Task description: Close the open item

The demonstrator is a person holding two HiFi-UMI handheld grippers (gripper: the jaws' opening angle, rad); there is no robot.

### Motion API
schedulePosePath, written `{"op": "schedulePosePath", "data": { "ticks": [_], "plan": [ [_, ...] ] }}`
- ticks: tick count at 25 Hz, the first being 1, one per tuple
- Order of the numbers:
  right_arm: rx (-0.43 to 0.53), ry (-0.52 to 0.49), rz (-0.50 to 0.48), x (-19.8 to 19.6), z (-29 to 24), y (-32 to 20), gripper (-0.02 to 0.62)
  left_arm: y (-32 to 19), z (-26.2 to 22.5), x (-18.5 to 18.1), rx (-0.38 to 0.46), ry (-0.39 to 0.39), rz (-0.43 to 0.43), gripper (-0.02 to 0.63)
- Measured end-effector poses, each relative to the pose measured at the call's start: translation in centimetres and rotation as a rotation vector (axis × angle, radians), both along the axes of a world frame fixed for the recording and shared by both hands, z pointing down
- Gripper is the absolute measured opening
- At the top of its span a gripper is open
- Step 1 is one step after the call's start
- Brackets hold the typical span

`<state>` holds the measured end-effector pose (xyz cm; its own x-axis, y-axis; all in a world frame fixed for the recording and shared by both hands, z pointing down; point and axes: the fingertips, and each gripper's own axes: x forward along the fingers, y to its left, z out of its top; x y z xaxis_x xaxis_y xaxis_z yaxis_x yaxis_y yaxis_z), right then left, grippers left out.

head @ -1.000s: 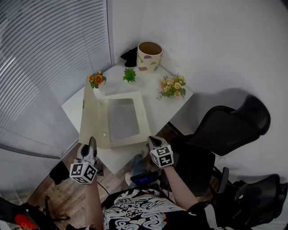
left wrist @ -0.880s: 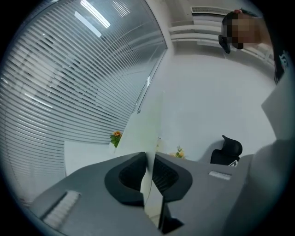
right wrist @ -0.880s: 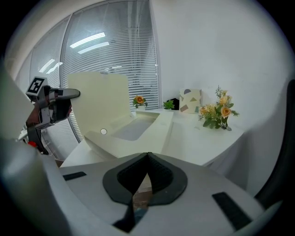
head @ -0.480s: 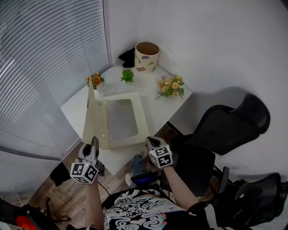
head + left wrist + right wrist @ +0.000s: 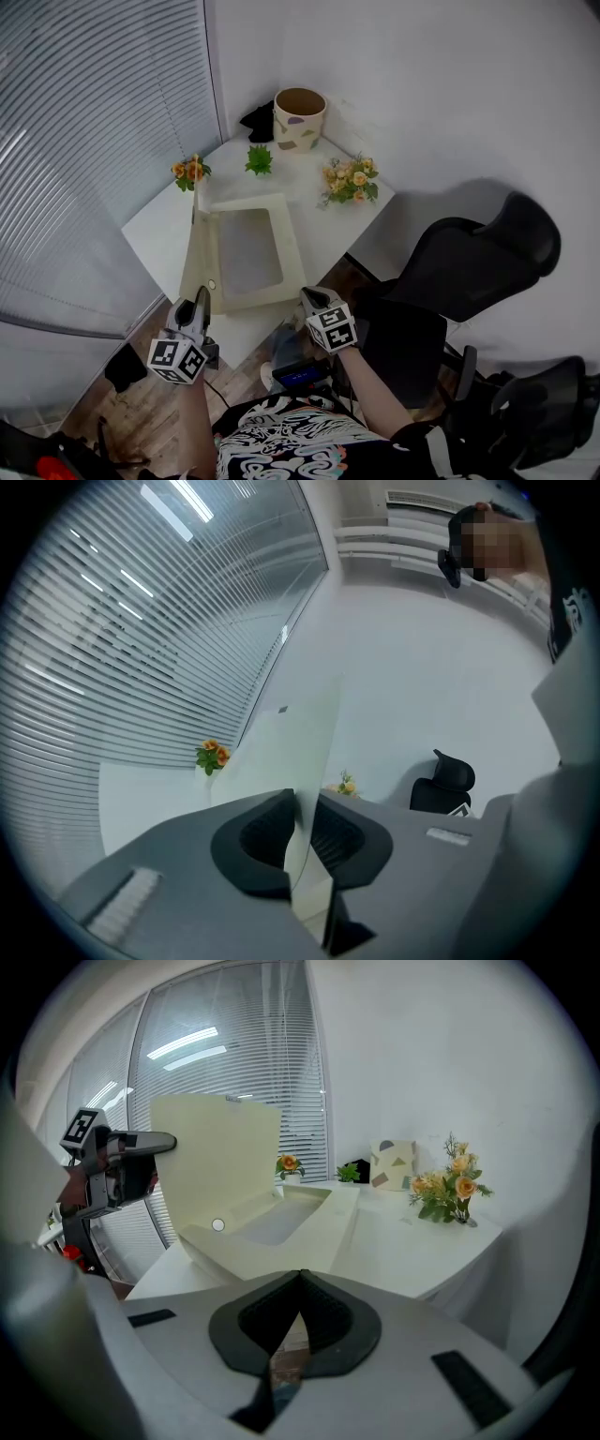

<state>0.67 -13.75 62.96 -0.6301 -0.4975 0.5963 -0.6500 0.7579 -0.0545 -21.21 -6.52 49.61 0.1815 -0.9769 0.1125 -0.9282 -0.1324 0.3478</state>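
A cream box (image 5: 248,255) lies open on the white table (image 5: 159,230), with its lid (image 5: 199,248) standing nearly upright along the left side. My left gripper (image 5: 201,298) is at the lid's near edge. In the left gripper view the thin lid (image 5: 300,752) fills the gap between the pads of this gripper (image 5: 302,810), whose jaws are opening. My right gripper (image 5: 307,296) hovers off the table's near edge, shut and empty. The right gripper view shows the box (image 5: 281,1222), its lid (image 5: 216,1152), the left gripper (image 5: 141,1143) and the right gripper's own closed tips (image 5: 298,1283).
At the table's far side stand a patterned pot (image 5: 300,114), a small green plant (image 5: 259,159), orange flowers (image 5: 189,171) and a yellow bouquet (image 5: 349,180). Window blinds (image 5: 84,141) fill the left. A black office chair (image 5: 469,262) stands to the right.
The lid has swung from leaning out to the left to nearly upright. The left gripper has shifted a little right with it. The right gripper has barely moved.
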Motion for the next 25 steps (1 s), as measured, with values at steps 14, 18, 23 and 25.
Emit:
{"op": "schedulePosePath", "data": {
  "ticks": [14, 18, 23, 25],
  "plan": [
    [-0.010, -0.010, -0.018, -0.1, 0.0, 0.0, 0.003, -1.5, 0.3, 2.7, -0.011, -0.011, 0.112, 0.038],
    [-0.012, -0.003, -0.035, -0.2, 0.1, 0.1, 0.003, -1.8, 0.5, 3.7, -0.013, 0.003, 0.157, 0.044],
    [-0.016, -0.004, -0.042, -0.1, 0.0, 0.1, 0.003, -2.2, 0.5, 4.2, -0.015, 0.018, 0.184, 0.048],
    [-0.016, -0.009, -0.037, -0.2, 0.0, 0.1, 0.003, -2.4, 0.6, 4.4, -0.020, 0.017, 0.193, 0.048]
  ]
}}
